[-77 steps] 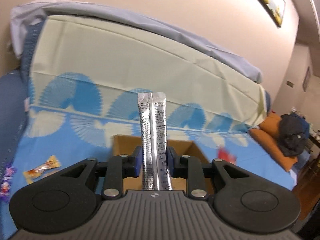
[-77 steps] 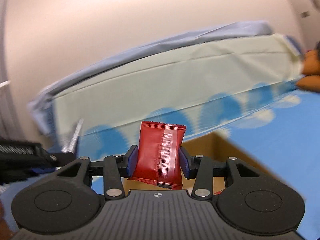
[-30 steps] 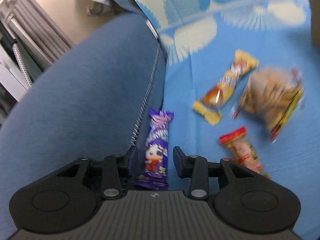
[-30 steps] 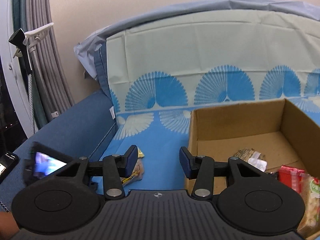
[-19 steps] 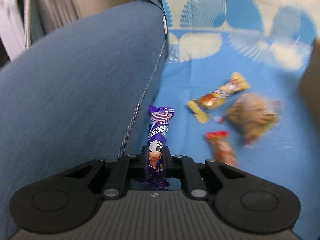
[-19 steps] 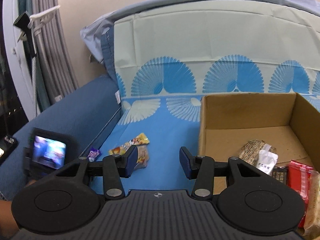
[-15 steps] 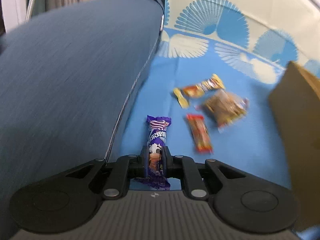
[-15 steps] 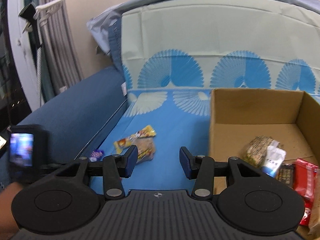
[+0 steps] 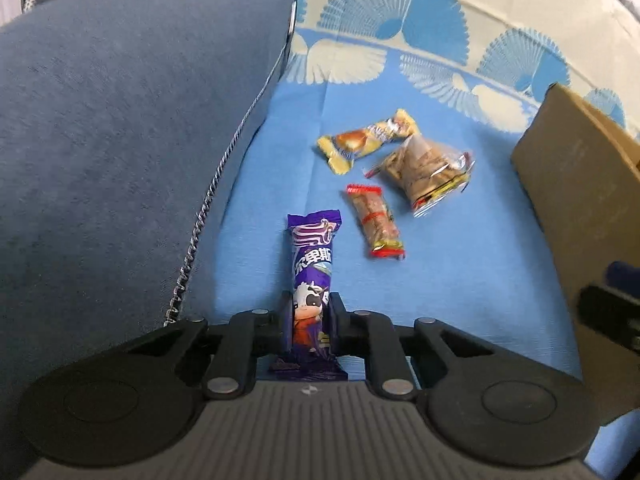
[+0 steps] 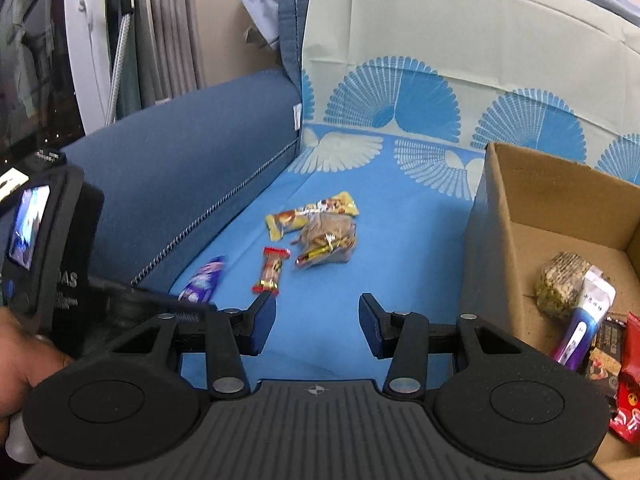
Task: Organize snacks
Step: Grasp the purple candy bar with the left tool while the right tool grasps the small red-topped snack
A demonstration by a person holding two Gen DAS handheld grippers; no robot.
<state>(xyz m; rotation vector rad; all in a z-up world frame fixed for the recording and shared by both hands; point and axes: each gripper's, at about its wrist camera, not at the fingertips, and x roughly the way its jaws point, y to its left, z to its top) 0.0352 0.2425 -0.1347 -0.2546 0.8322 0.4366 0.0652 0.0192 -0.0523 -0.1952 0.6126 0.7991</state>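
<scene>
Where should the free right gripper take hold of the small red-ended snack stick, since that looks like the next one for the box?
Grip the red-ended snack stick across its narrow middle, coming from above with the open right gripper. It lies flat and apart from its neighbours; turn the jaws square to its long axis.

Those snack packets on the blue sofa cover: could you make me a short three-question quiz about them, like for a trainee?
1. True or false: the left gripper is shut on the purple cartoon-cow snack bar.
2. How many packets lie loose on the blue patterned sofa cover?
3. The right gripper is: A open and empty, B holding a packet.

Key:
1. True.
2. Three: the yellow-ended wrapped bar, the clear bag of brown snacks, the small red-ended bar.
3. A.
</scene>
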